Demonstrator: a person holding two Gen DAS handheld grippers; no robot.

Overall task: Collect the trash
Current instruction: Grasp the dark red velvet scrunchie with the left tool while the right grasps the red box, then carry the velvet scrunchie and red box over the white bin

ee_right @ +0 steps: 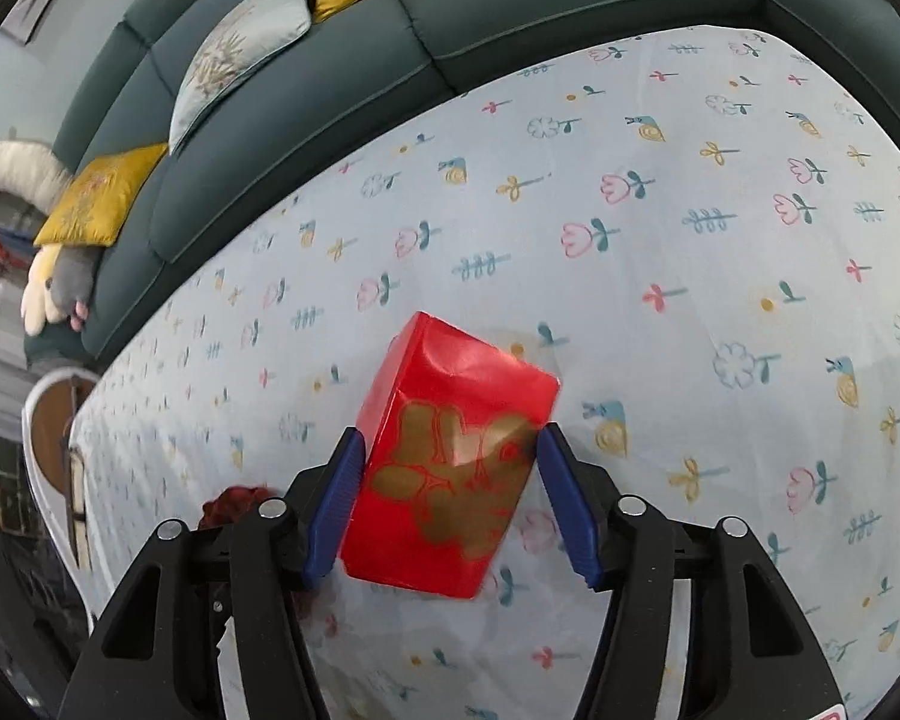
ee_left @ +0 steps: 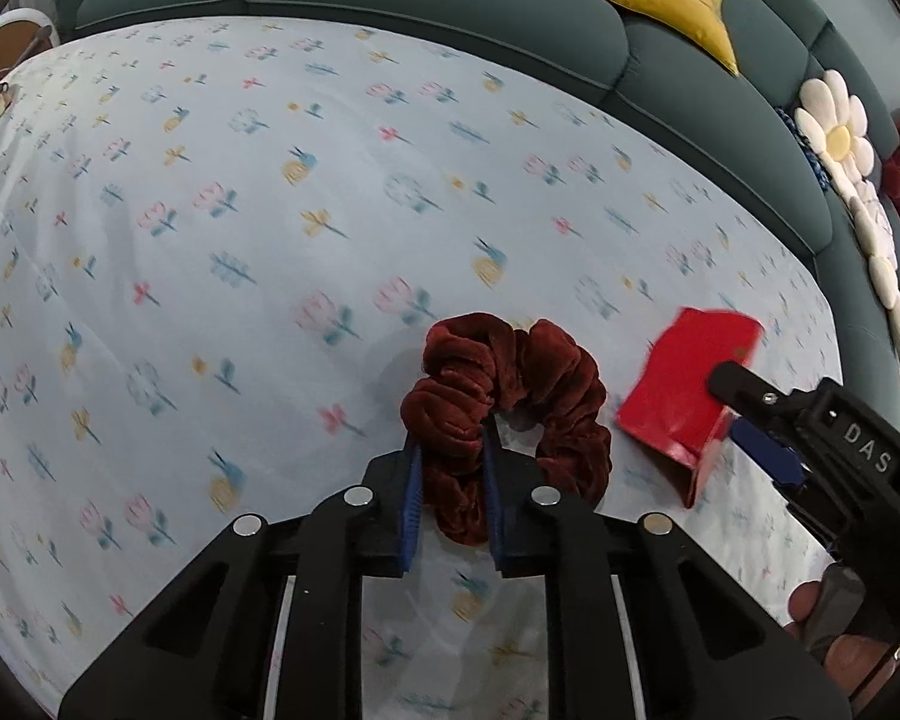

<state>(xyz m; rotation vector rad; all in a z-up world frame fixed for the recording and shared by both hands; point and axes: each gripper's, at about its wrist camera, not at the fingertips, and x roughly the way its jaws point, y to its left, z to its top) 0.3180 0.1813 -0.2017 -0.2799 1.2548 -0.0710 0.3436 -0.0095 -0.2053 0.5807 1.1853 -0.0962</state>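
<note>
Red packet [ee_right: 450, 468] clamped in right tongs [ee_right: 450, 450], scrunchie [ee_left: 504, 414] in left tongs [ee_left: 450, 450]

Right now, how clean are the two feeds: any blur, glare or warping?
Left wrist view: red packet smeared by motion blur, sheet print soft, scrunchie fairly sharp. Right wrist view: sharper, light sheen on the packet, left edge soft. Both: strong fisheye bending, dark corners.

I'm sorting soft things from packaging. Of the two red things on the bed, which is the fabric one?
The dark red velvet scrunchie, pinched in the left claw. The other, a glossy bright red packet with gold print, sits in the right claw.
</note>
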